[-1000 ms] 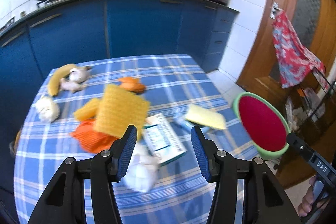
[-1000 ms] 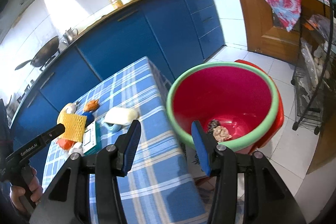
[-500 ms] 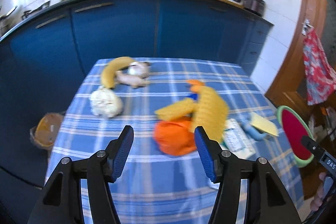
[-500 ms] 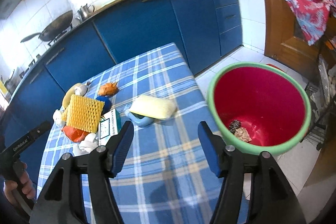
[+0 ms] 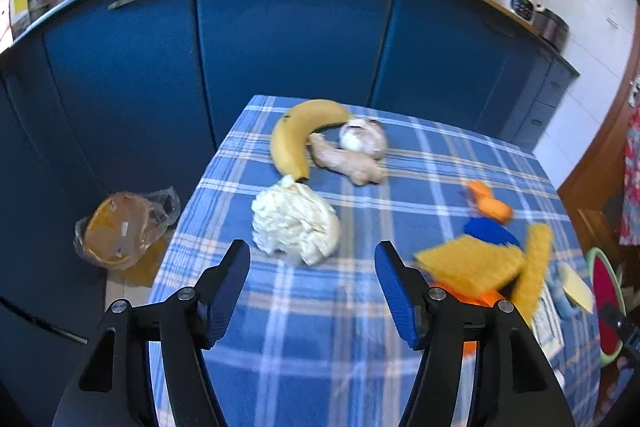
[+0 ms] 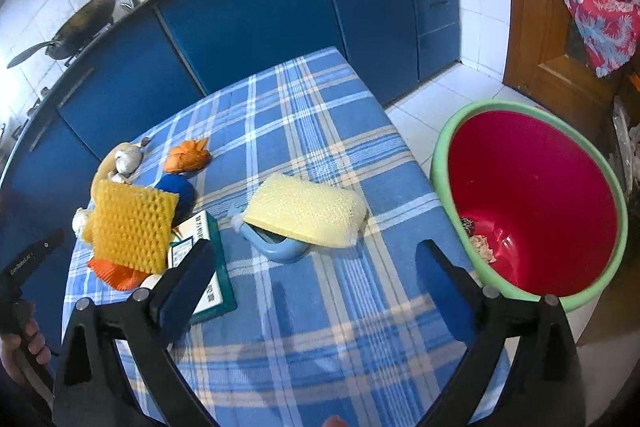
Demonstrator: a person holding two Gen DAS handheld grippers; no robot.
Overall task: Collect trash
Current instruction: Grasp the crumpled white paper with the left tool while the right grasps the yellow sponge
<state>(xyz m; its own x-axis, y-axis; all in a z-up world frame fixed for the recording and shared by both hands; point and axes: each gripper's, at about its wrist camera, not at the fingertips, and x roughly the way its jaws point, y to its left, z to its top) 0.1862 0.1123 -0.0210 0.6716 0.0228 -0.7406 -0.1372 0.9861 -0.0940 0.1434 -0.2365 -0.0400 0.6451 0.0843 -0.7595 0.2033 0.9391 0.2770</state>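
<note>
Left gripper [image 5: 312, 287]: jaws were opening with nothing between them, hanging over the checked tablecloth [image 5: 344, 367] and aimed at the crumpled white paper wad [image 5: 295, 219].
Right gripper [image 6: 316, 291]: jaws were spreading wide too, empty, above bare cloth in front of the pale yellow sponge [image 6: 306, 209].
Where the trash was: the wad sat near the table's left edge, just below the banana [image 5: 298, 135] and the ginger root [image 5: 347, 163]. The red bin [image 6: 532, 211] stood on the floor off the table's right side, with a couple of scraps already at the bottom.
How the wad should handle: looked super light and squishy to me, basically tissue. It would crush rather than slip, nothing fragile about it.
Where to grab: I'd pinch straight across the fat middle so the folds bunch up between the pads. Catching a loose flap could let it unravel.
Other stuff: orange waffle cloths [image 6: 132, 227] and a printed box [image 6: 202, 267] were piled mid-table.
</note>
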